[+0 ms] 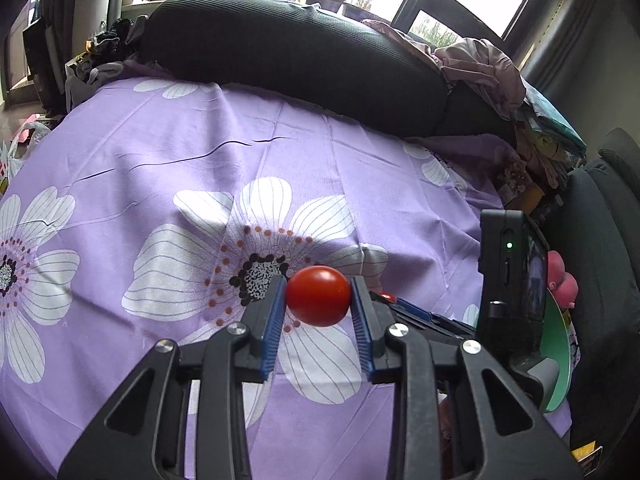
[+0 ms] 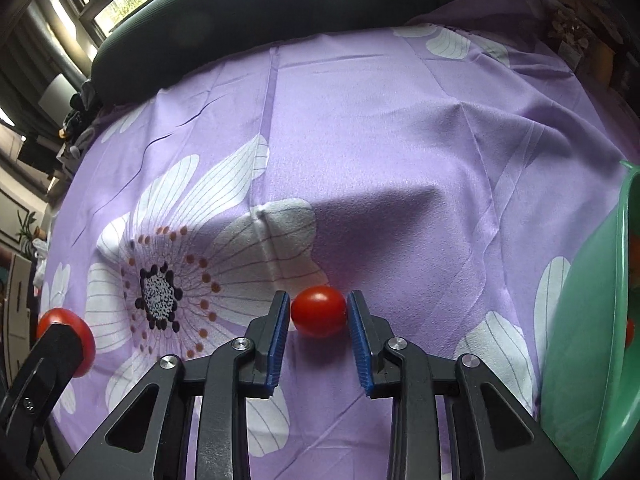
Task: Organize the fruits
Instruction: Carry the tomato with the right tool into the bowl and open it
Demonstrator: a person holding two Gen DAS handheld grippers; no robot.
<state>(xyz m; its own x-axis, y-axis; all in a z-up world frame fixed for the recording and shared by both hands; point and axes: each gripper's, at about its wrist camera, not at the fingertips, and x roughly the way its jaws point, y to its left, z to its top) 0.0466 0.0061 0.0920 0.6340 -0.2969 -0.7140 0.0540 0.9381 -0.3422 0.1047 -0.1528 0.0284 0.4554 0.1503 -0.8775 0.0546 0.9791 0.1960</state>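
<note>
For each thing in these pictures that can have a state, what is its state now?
Left gripper: shut on a tomato.
Left tomato: held between the pads, lifted off the sheet.
Right gripper: shut on a tomato.
Right tomato: between the pads, low on the purple sheet.
Green bowl: tilted in this view, red fruit inside.

One tomato [image 1: 317, 295] sits between the pads of the left gripper [image 1: 319, 300], above the bedsheet [image 1: 160, 152]. To its right, a second tomato [image 2: 319, 311] lies on the sheet between the fingers of the right gripper [image 2: 319, 312]. A bowl [image 2: 592, 340] stands at the right edge. A long cushion [image 1: 288, 52] lies on the far side.
</note>
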